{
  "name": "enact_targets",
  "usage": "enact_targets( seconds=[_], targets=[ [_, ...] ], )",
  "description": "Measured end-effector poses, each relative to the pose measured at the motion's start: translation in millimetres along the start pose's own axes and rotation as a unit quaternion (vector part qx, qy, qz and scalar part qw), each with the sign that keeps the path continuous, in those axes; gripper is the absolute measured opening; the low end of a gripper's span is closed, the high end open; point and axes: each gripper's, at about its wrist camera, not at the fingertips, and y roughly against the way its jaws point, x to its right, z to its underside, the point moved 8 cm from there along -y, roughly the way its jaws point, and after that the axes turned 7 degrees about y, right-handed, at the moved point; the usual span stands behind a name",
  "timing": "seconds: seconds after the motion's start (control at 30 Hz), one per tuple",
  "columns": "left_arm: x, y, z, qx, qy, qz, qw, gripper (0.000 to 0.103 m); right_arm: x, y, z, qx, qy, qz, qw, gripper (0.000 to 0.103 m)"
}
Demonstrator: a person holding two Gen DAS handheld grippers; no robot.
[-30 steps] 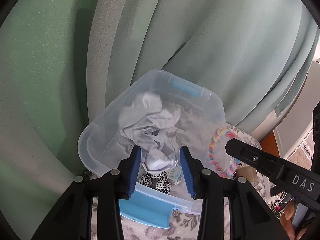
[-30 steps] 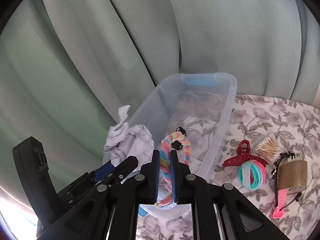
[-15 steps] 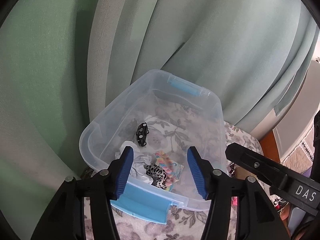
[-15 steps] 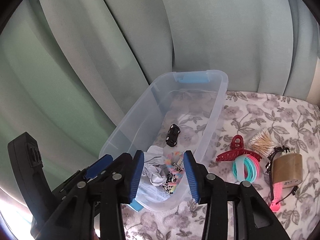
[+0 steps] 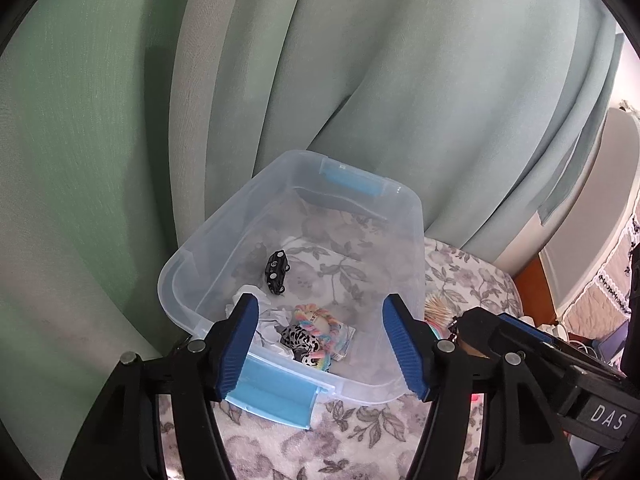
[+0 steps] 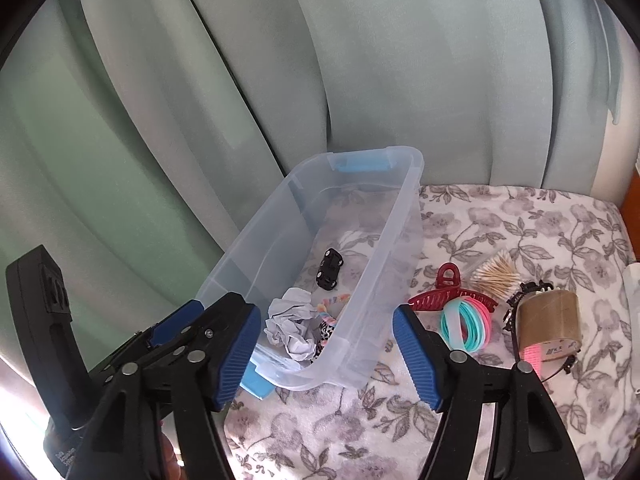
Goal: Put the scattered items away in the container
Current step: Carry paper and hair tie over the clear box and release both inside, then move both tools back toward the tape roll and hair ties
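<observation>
A clear plastic bin (image 5: 414, 240) (image 6: 400, 220) with blue handles stands on the floral cloth. Inside lie a black toy car (image 5: 277, 272) (image 6: 330, 269), crumpled white paper (image 6: 290, 326) (image 5: 272, 322), a rainbow scrunchie (image 5: 316, 320) and a black-and-white patterned scrunchie (image 5: 300, 338). My left gripper (image 5: 322, 346) is open and empty above the bin's near end. My right gripper (image 6: 324, 352) is open and empty above the bin's near right corner. Outside the bin lie a red claw clip (image 6: 446, 288), pink and teal bands (image 6: 468, 322), cotton swabs (image 6: 496, 272) and a brown tape roll (image 6: 548, 322).
Green curtains (image 6: 360, 60) hang close behind the bin. A pink comb (image 6: 534, 354) and a black clip (image 6: 516, 308) lie by the tape roll. The floral cloth (image 6: 520, 220) extends to the right; a wooden edge (image 6: 632, 216) shows at far right.
Both grippers opened wider and pulled back. The crumpled paper left the left gripper and the rainbow scrunchie left the right gripper; both now lie in the bin.
</observation>
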Motion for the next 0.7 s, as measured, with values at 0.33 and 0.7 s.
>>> enact_targets(
  seconds=[0.33, 0.7],
  targets=[
    [22, 19, 6, 0.008, -0.031, -0.006, 0.9995, 0.066, 16, 33, 1, 0.06, 0.014, 0.033, 0.998, 0.103],
    [73, 23, 31, -0.009, -0.081, 0.005, 0.9967, 0.066, 62, 78, 20, 0.102, 0.021, 0.103, 0.989, 0.103]
  ],
)
